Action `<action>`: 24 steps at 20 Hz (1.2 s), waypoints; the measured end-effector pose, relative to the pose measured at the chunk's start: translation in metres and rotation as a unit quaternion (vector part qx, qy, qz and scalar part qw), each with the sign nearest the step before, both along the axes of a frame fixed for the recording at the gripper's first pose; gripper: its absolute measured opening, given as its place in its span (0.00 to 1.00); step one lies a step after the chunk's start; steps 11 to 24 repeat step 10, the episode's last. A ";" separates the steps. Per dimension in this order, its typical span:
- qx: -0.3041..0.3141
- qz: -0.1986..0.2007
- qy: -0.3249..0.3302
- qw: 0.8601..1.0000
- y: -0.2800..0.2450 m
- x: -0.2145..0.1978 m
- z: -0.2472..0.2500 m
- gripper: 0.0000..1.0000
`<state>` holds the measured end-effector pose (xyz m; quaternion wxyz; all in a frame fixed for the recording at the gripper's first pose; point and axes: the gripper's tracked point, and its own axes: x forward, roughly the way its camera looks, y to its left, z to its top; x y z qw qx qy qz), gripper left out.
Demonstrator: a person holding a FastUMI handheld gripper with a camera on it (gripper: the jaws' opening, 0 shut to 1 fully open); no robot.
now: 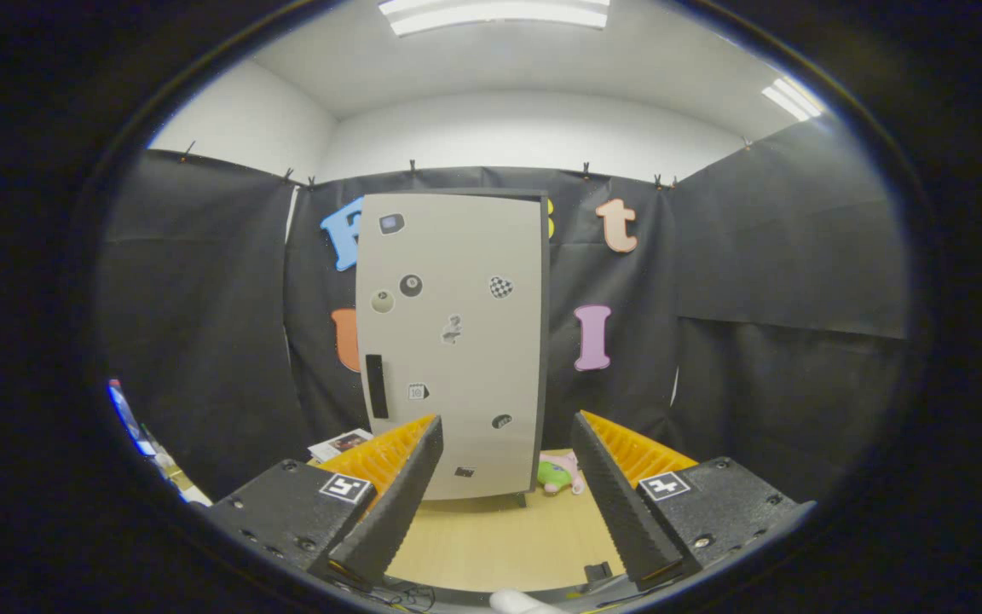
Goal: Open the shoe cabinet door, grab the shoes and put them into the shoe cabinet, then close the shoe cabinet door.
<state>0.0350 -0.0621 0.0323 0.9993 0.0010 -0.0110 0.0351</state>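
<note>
One shoe cabinet [450, 341] beyond hand-held gripper [508, 477], fingers spread, door closed

Black cloth walls [201, 341], white ceiling with strip lights [495, 13], and a wooden tabletop [491, 537].

Spread tongs [508, 486] before closed shoe cabinet [453, 341]

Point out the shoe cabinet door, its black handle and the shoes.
shoe cabinet door [457, 341]: gripper view, middle of the closed panel.
black handle [376, 385]: gripper view, middle of the strip.
shoes [561, 474]: gripper view, pink-green upper, beyond the open fingers.
</note>
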 end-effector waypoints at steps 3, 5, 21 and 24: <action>-0.007 -0.007 -0.006 1.000 -0.005 -0.010 0.004 0.99; -0.003 -0.006 -0.007 1.000 -0.004 -0.013 0.003 0.99; 0.009 -0.008 -0.002 1.000 -0.010 -0.019 0.000 0.99; 0.009 -0.008 -0.002 1.000 -0.010 -0.019 0.000 0.99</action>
